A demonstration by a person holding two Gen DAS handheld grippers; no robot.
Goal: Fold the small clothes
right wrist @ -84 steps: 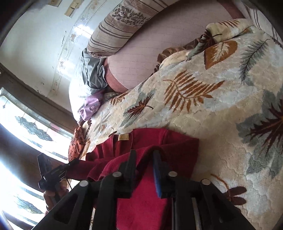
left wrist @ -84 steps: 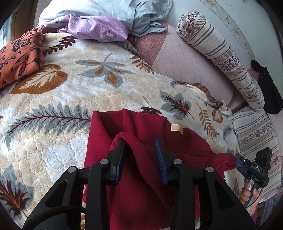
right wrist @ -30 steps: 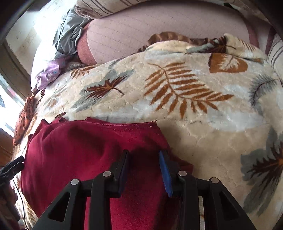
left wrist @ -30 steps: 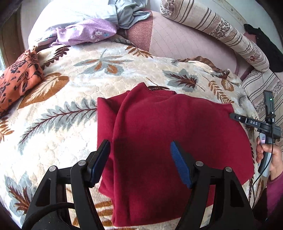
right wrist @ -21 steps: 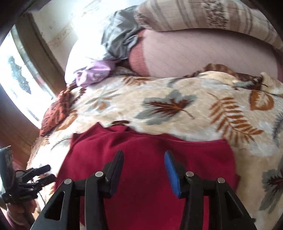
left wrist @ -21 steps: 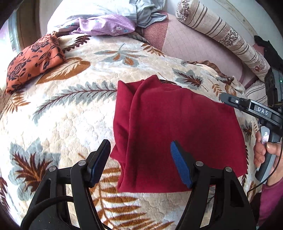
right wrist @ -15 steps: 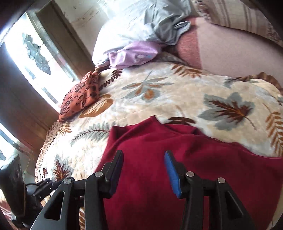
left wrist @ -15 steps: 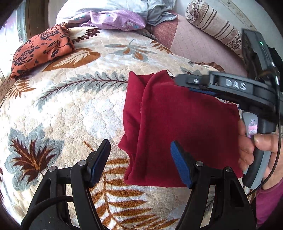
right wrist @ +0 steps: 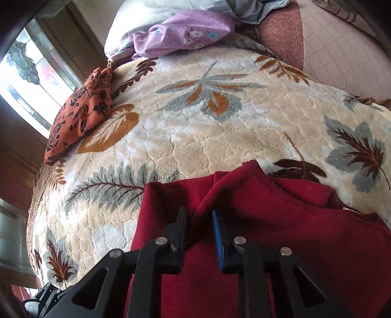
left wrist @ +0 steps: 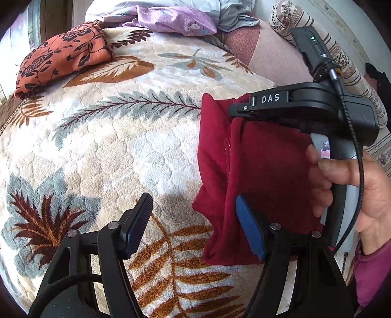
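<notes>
A dark red garment lies folded on the leaf-patterned blanket; it also shows in the right wrist view. My left gripper is open and empty, low over the garment's near left corner. My right gripper has its jaws narrowed around a raised fold of the red fabric near the garment's far left edge. It also shows in the left wrist view, held by a hand.
An orange floral cloth lies at the blanket's far left. A purple flowered cloth and pale blue clothes are piled at the back. A striped bolster and pink cushion lie at the back right.
My right gripper moved left across the garment and closed onto a fold at its far left edge. My left gripper drew back towards the near left corner and stayed open.
</notes>
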